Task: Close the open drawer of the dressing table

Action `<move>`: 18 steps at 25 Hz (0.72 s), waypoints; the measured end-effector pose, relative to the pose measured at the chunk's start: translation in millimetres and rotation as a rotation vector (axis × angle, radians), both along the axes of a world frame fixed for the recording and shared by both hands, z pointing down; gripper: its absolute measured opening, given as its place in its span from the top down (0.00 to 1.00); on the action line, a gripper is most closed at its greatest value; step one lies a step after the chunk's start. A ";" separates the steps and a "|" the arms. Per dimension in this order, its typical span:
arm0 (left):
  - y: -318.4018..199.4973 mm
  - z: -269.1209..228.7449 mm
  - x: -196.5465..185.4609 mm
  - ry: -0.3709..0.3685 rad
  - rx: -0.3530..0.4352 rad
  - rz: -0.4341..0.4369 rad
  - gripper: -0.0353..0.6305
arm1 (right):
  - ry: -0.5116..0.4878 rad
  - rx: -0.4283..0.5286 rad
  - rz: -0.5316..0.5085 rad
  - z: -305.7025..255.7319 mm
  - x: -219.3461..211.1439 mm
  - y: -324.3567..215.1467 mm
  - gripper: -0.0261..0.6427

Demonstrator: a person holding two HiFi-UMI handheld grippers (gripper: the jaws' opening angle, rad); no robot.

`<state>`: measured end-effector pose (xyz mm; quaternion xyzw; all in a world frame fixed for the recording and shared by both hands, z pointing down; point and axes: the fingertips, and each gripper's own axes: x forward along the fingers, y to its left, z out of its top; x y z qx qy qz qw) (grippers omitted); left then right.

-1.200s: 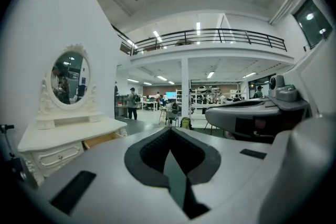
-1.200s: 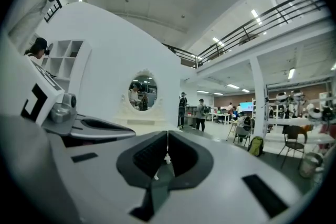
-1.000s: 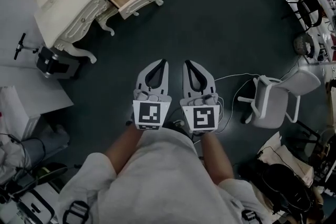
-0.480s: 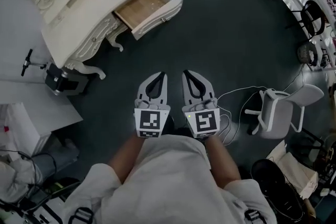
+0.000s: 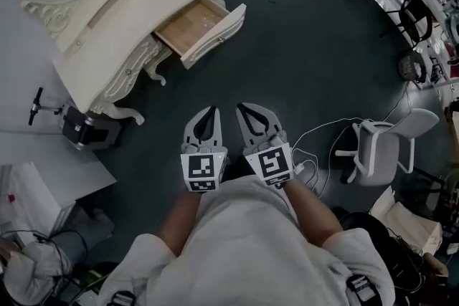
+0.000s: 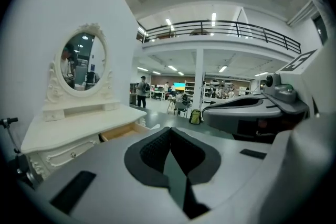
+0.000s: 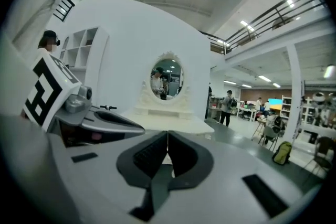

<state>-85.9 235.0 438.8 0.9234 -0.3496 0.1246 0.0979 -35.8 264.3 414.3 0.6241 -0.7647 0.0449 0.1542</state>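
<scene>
Two grippers sit side by side in the head view, my left gripper [image 5: 212, 111] and my right gripper [image 5: 244, 109], each with its jaws closed together and nothing in them. The open drawer [image 5: 201, 29] lies ahead of them and off to the left, well apart, with bare floor [image 5: 301, 46] between. It sticks out of the dressing table [image 5: 122, 18] at a slant, so its long front panel faces me at an angle, not square on. My left jaws are slightly the nearer to the drawer. In the left gripper view the pads meet at the tips, and the drawer [image 6: 123, 131] shows just left of them, its wooden inside open under the table top [image 6: 79, 123]. So from this hand the drawer is ahead and a little left. In the right gripper view the jaws are pressed shut too, and the table's oval mirror [image 7: 167, 77] stands almost straight beyond the tips. I cannot clearly pick out the drawer there. I judge I must close the gap and meet the front panel flat, pushing along the drawer's slide line into the table.
</scene>
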 end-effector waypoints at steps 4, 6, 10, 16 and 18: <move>-2.3 6.7 -3.6 -0.005 -0.006 -0.023 0.94 | -0.020 -0.008 -0.019 4.7 -1.1 -8.5 0.94; -10.1 14.2 -10.0 -0.020 -0.018 -0.041 0.94 | -0.075 -0.031 -0.031 13.7 -3.8 -18.1 0.94; -35.3 26.7 -19.9 -0.052 -0.031 -0.093 0.94 | -0.335 -0.135 -0.029 43.1 1.3 -46.2 0.94; -85.1 37.5 0.9 -0.121 -0.029 -0.106 0.94 | -0.372 -0.160 -0.053 58.7 29.9 -101.4 0.94; -108.0 41.9 14.2 -0.144 -0.028 -0.102 0.94 | -0.396 -0.161 -0.061 62.8 41.6 -125.2 0.94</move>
